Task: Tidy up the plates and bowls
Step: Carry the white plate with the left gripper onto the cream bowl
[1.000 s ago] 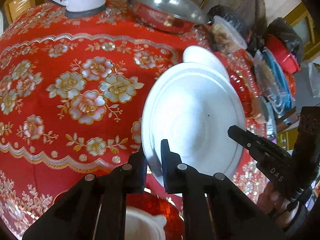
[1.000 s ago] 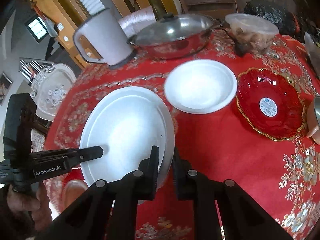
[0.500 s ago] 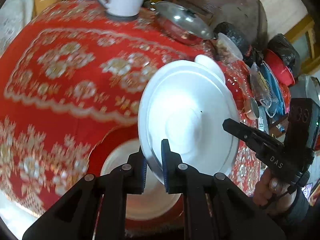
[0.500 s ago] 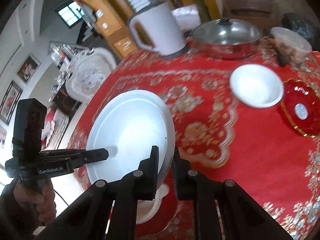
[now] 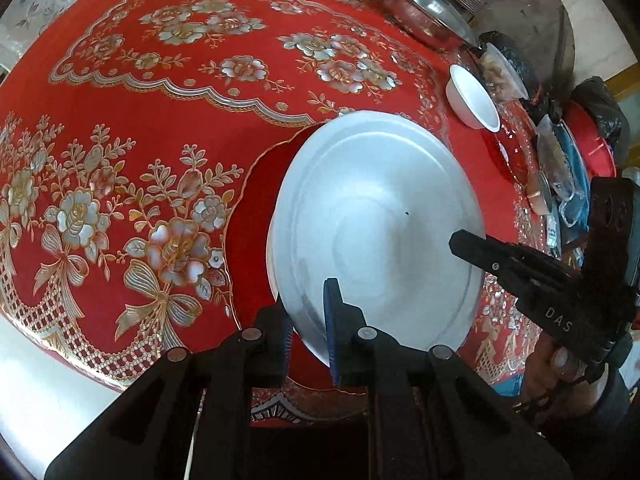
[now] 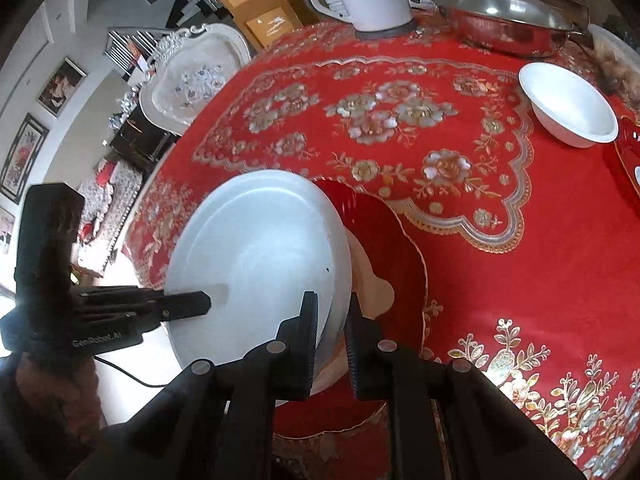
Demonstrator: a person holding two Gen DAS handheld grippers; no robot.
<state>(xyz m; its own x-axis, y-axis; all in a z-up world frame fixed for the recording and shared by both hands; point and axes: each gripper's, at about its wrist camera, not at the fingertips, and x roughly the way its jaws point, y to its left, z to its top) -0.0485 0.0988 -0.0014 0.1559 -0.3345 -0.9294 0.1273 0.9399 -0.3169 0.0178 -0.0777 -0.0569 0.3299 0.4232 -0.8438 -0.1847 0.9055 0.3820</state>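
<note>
White and broad, the large plate (image 5: pixel 376 224) fills the centre of the left wrist view, its near rim pinched by the left gripper (image 5: pixel 308 320) and its right rim by the right gripper (image 5: pixel 472 244), above a red plate (image 5: pixel 256 216); a white bowl (image 5: pixel 474 98) waits upper right. From the right wrist view, the plate hangs lower left over a pale dish (image 6: pixel 370 280) on the red plate, so stacking looks barely begun, with that bowl and a red dish (image 6: pixel 628 168) at the right edge unsorted.

One white plate (image 6: pixel 256 248), one white bowl (image 6: pixel 568 106), two red dishes (image 6: pixel 384 240), perhaps a cream piece beneath.
</note>
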